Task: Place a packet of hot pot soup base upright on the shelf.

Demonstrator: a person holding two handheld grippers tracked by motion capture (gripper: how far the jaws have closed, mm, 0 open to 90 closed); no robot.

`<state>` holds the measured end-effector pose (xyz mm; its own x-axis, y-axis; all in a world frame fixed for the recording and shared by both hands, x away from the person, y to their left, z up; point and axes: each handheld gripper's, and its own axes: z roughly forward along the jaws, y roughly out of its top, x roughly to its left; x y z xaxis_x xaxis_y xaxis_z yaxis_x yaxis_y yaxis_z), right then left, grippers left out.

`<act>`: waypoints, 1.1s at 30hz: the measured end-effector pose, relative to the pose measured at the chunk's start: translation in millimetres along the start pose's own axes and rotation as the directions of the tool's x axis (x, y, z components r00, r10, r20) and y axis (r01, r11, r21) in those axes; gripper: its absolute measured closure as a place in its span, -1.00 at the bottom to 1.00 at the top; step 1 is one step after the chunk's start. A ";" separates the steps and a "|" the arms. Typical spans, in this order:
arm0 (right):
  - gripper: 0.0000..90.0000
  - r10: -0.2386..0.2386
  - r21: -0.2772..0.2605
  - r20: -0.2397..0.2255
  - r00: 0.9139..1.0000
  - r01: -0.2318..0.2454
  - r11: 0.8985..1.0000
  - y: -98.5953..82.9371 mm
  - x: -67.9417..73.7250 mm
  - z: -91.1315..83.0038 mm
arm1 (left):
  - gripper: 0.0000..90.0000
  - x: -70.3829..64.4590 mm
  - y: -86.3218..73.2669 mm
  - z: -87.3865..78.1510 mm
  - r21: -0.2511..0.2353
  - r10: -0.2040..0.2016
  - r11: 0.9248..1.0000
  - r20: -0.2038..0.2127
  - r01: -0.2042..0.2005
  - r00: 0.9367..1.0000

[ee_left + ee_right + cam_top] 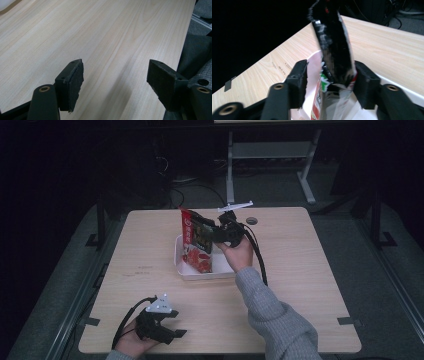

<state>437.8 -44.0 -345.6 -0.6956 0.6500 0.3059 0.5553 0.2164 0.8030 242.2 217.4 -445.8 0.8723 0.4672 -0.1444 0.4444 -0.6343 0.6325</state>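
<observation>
While the red snack bag (196,245) stood upright in the white tray (178,254), the right gripper (207,233) had it between its jaws, near the bag's top half. In the right gripper view the bag (334,55) sat edge-on between the two black pads (299,80): right-hand pad touching the bag's dark side, left-hand pad slightly off it with a thin gap showing. So jaws were partly closed around the bag; whether it was a firm clamp I could not tell. Bag's jagged top edge rose above the fingertips, its red and green print below them. Tray rim (412,96) showed pale under and beyond the right-hand pad.

Tray sat mid-table, well ahead of the right hand (239,252), grey sleeve (272,315) trailing back toward the near edge. Cable (260,257) ran down beside the wrist.

Left gripper (175,325) was well apart from the tray, low at the near-left corner of the wooden table (300,270), held in the left hand (131,343). In the left gripper view its jaws (115,82) stood wide apart with bare tabletop (100,37) between the pads (76,82), nothing held. Table edge and dark floor lay just past the right-hand pad.
</observation>
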 end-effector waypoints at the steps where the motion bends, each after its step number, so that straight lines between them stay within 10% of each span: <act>1: 0.02 -0.003 0.008 -0.005 1.000 0.003 1.000 -0.5 -1.0 -0.3 | -0.35 0.3 -0.1 -0.3 -0.001 0.001 1.000 0.000 -0.001 1.000; 33: -0.10 0.031 0.053 -0.066 0.997 -0.027 0.998 -17.5 -16.6 -30.3 | -0.36 2.6 -1.3 -1.3 -0.002 -0.007 1.000 -0.006 0.007 1.000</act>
<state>425.8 -80.6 -349.2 -0.7070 0.6067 0.3634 0.5971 0.2368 0.7664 243.7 220.2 -445.9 0.8678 0.4756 -0.1439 0.4501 -0.6299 0.6329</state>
